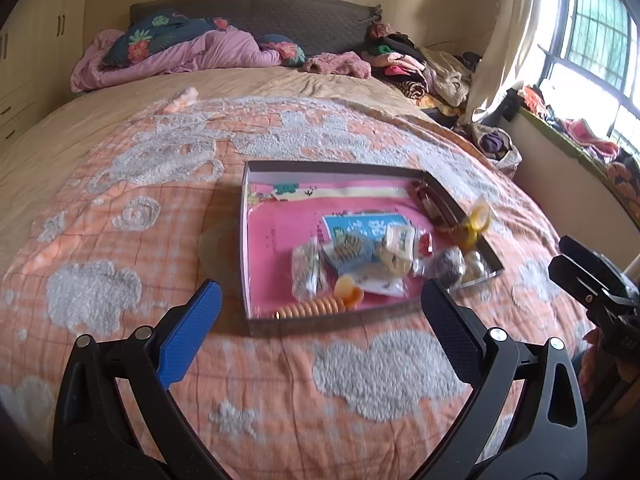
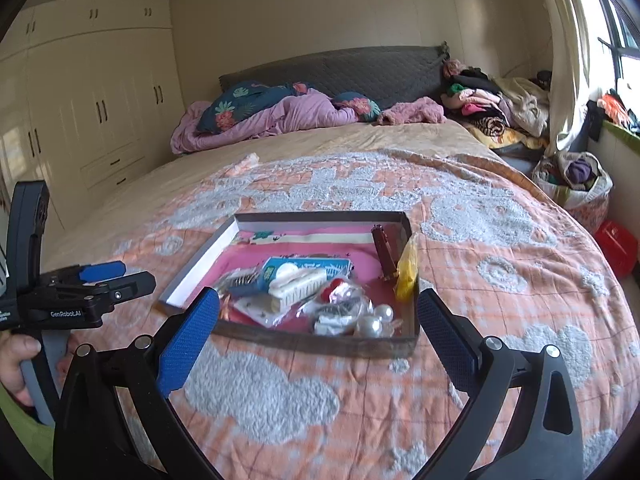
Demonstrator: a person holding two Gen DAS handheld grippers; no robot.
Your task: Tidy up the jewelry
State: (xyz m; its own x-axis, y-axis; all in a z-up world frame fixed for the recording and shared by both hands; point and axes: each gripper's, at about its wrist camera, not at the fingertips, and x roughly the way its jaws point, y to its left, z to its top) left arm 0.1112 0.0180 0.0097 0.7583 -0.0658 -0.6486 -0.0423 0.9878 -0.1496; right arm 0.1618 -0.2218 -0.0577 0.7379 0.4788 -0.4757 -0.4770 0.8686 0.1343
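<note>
Black plastic arms of the left gripper (image 1: 320, 304) sit nearest the lens, 2 textured pads spread wide apart, 1 blue pad and 1 dark, nothing between them. Right gripper (image 2: 318, 312) is the same build, jaws also wide apart and empty.

Just ahead of both grippers' fingertips lies a shallow rectangular cardboard tray (image 1: 244, 240), dark brown walls, white inner rim, pink printed liner. It rests flat on a quilted orange-check bedspread (image 1: 140, 240) with fuzzy grey cloud patches.

Inside the tray, toward the near edge:
- orange ribbed spiral hair tie (image 1: 310, 306), closest to the left gripper's tips
- 2 glossy round pearl beads (image 2: 376, 318), in the corner nearest the right gripper's dark pad
- clear crinkly plastic packets (image 1: 306, 268) of small items
- blue printed card (image 1: 360, 236)
- white comb-shaped hair clip (image 2: 298, 282)
- yellow plastic bag (image 2: 408, 266) leaning on the far-right wall
- dark red clip (image 2: 384, 250) beyond it

A hand (image 2: 16, 360) grips the left gripper's handle, seen left of the right gripper.
</note>
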